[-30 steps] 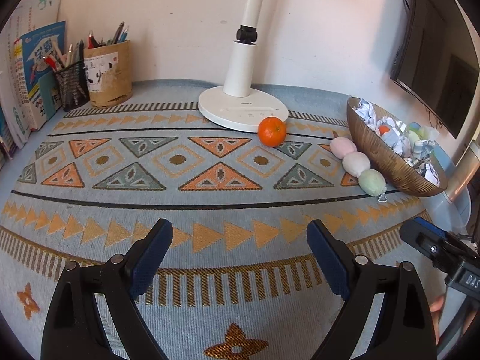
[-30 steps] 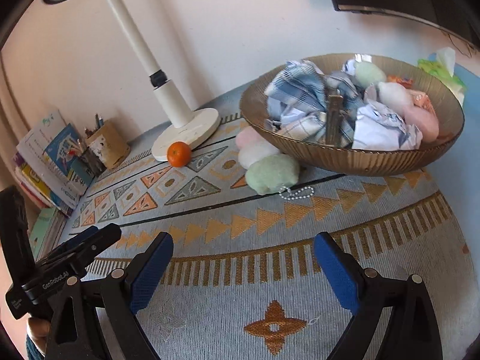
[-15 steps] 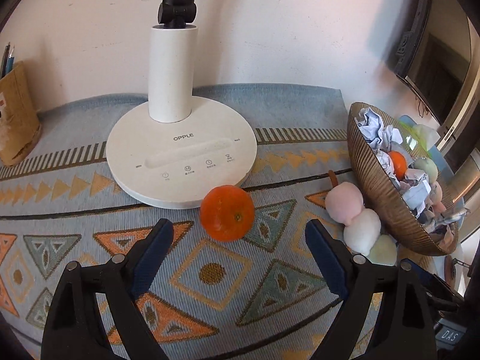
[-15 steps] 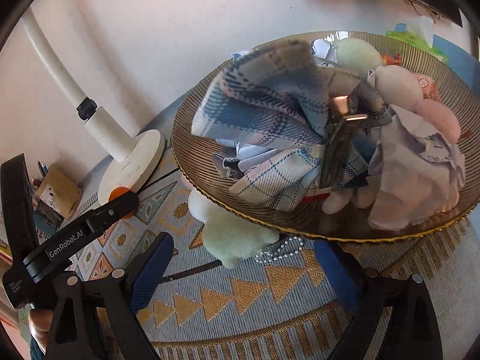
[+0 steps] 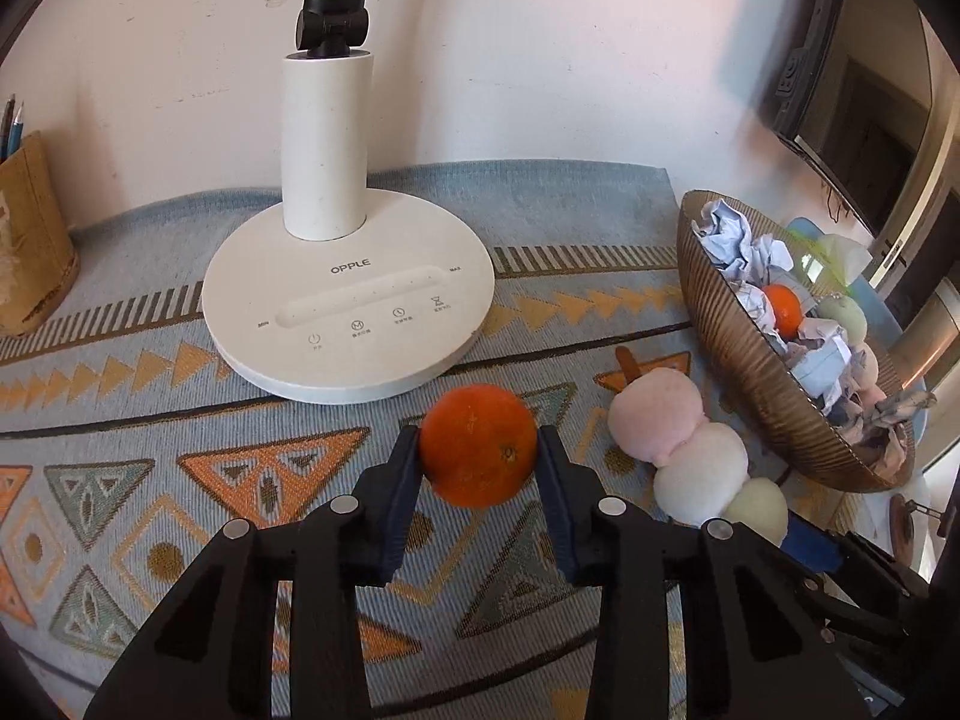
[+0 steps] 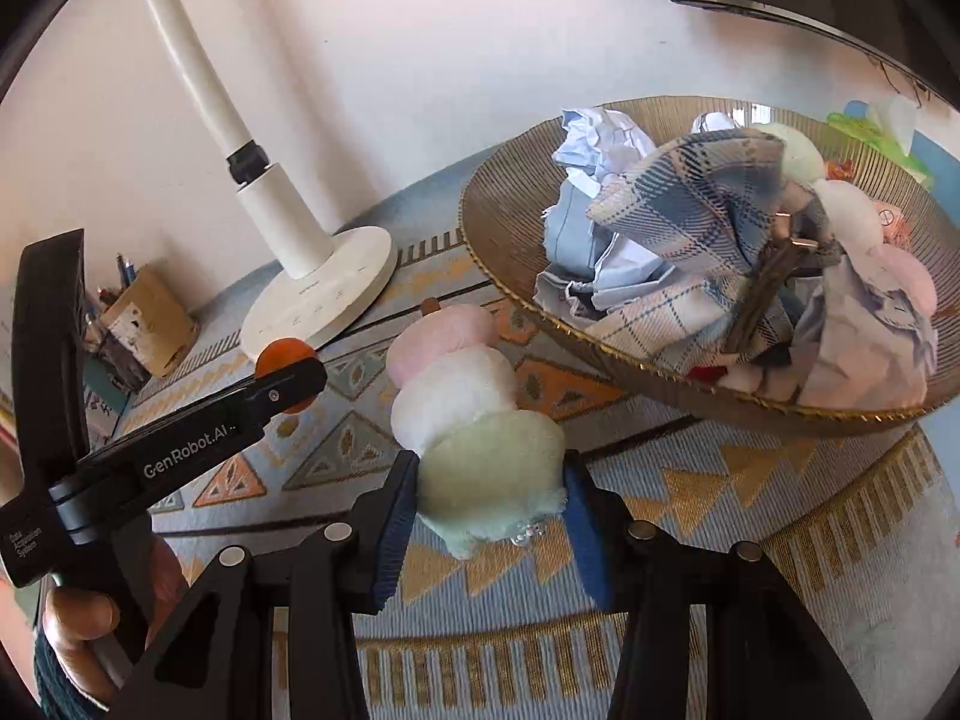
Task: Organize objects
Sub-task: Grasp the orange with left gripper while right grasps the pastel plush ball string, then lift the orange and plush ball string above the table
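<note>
Left gripper (image 5: 478, 450): jaws had just closed onto the orange (image 5: 478, 445), just in front of the lamp base (image 5: 348, 306).
Right gripper (image 6: 489, 495): jaws had just closed onto the green end of the plush skewer (image 6: 462, 396).
Bowl (image 6: 510, 252): beside the skewer near the bench's right edge, holding crumpled paper (image 6: 591, 144) and plaid cloth (image 6: 690, 210).

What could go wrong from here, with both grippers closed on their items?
1. The left gripper has just been closing on the round orange; it may roll out when lifted.
2. The right gripper pinches only the green end ball of the plush dango skewer, so the rest may sag.
3. The bowl is already heaped; additions may spill.
</note>
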`<control>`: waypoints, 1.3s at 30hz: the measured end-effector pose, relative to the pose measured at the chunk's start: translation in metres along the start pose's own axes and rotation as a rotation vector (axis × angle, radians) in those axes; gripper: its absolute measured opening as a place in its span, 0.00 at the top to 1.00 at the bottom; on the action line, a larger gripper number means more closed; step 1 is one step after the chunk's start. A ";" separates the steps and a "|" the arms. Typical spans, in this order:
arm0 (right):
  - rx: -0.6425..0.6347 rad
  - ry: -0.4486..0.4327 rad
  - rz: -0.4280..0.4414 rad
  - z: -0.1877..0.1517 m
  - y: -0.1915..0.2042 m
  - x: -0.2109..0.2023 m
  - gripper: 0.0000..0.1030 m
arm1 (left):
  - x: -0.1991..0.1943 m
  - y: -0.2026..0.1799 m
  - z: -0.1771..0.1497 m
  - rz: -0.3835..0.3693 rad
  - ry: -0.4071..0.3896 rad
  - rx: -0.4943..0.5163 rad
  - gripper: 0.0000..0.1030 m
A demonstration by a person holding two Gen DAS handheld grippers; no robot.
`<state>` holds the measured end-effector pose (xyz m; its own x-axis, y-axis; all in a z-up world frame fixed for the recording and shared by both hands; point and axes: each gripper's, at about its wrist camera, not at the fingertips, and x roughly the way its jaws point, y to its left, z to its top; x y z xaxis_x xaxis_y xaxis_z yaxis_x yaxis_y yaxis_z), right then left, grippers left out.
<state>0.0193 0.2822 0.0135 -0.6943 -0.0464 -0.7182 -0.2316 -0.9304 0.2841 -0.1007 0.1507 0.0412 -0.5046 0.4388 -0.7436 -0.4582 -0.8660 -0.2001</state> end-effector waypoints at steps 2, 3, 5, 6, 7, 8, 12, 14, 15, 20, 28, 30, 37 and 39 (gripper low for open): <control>-0.051 -0.006 0.016 -0.013 0.004 -0.021 0.56 | -0.019 -0.004 -0.011 -0.003 -0.004 -0.001 0.67; -0.069 -0.004 0.014 -0.019 0.005 -0.029 0.56 | -0.029 -0.004 -0.017 -0.003 -0.008 -0.009 0.67; -0.074 0.017 0.033 -0.031 0.004 -0.042 0.56 | -0.046 0.003 -0.030 -0.006 -0.021 -0.034 0.67; -0.074 0.031 0.048 -0.039 0.002 -0.047 0.56 | -0.056 0.003 -0.038 -0.015 -0.031 -0.049 0.67; -0.080 0.042 0.052 -0.047 0.004 -0.050 0.56 | -0.066 0.005 -0.048 -0.023 -0.044 -0.060 0.67; -0.090 0.052 0.055 -0.053 0.003 -0.053 0.55 | -0.074 0.005 -0.057 -0.023 -0.057 -0.071 0.67; -0.094 0.141 0.107 -0.075 -0.003 -0.047 0.53 | -0.090 0.003 -0.086 0.035 -0.075 -0.103 0.67; -0.071 0.135 0.124 -0.077 -0.008 -0.052 0.39 | -0.093 0.007 -0.098 0.056 -0.079 -0.109 0.67; -0.060 0.132 0.138 -0.077 -0.011 -0.055 0.29 | -0.091 0.007 -0.101 0.064 -0.086 -0.112 0.67; -0.117 0.118 0.129 -0.071 -0.006 -0.055 0.17 | -0.091 0.009 -0.109 0.140 -0.146 -0.113 0.67; -0.457 0.147 -0.022 -0.077 0.042 -0.019 0.32 | -0.093 0.005 -0.111 0.174 -0.153 -0.084 0.66; -0.449 0.139 -0.018 -0.072 0.043 -0.019 0.49 | -0.090 0.009 -0.111 0.180 -0.140 -0.107 0.66; -0.365 0.075 0.066 -0.053 0.024 -0.022 0.52 | -0.088 0.013 -0.112 0.193 -0.129 -0.129 0.66; -0.325 0.111 0.062 -0.053 0.016 -0.014 0.51 | -0.088 0.013 -0.112 0.196 -0.124 -0.129 0.66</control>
<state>0.0617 0.2485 -0.0055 -0.6174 -0.1291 -0.7760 0.0504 -0.9909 0.1247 0.0194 0.0739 0.0322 -0.6638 0.2786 -0.6941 -0.2498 -0.9573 -0.1455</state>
